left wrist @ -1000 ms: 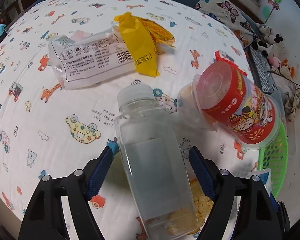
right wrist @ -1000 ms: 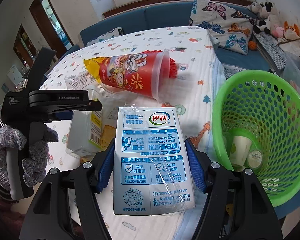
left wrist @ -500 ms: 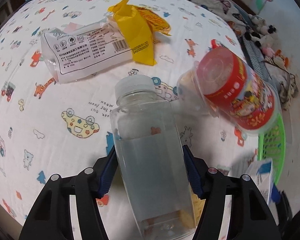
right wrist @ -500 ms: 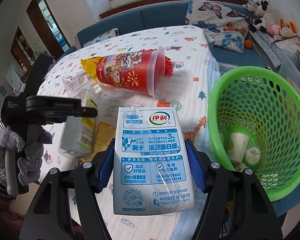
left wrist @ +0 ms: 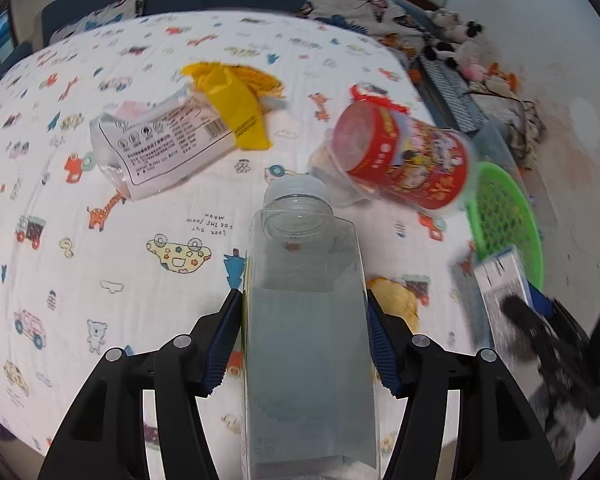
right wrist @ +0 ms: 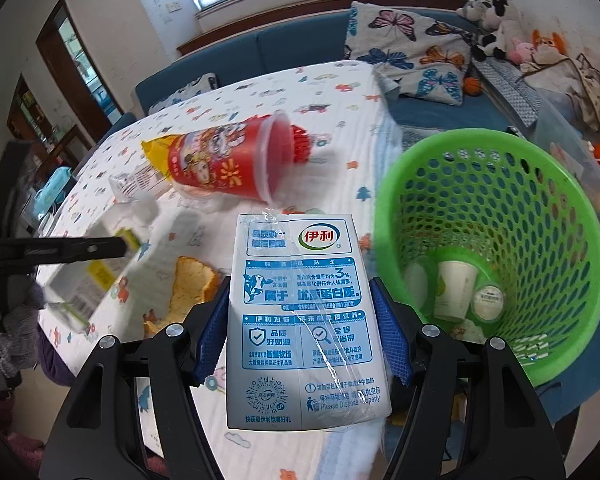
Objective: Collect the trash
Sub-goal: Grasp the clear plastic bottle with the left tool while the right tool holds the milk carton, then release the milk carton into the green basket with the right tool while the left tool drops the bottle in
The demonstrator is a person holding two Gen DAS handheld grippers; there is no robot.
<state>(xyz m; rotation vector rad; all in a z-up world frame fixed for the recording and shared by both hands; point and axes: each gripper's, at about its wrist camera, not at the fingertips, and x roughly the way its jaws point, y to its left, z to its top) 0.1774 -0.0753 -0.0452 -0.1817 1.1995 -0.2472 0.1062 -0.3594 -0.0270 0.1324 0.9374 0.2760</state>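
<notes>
The clear plastic bottle (left wrist: 308,320) is sitting upright between the blue pads of the left gripper (left wrist: 305,338), cap pointing to twelve o'clock; the jaws have just been closing and are now pressing on both its flat sides, holding it above the counter (left wrist: 140,280). The milk carton (right wrist: 304,320) is likewise lying lengthwise in the right gripper (right wrist: 302,332), whose jaws are clamping its two long edges at half width. Only the right wrist view is looking into the green basket (right wrist: 496,184) at three o'clock, showing a paper cup (right wrist: 454,290) and a small round tub (right wrist: 488,302) lying at its bottom; the left wrist view is catching just part of its rim at three o'clock. Only the left wrist view is showing the labelled clear bag (left wrist: 164,148) in full at ten o'clock, with the yellow wrapper (left wrist: 240,108) touching its far end at eleven o'clock. Both views are showing the red printed cup (left wrist: 404,160) lying on its side, and a piece of bread (right wrist: 190,284) lying on the cartoon-printed cloth (right wrist: 340,128) just left of the carton.
</notes>
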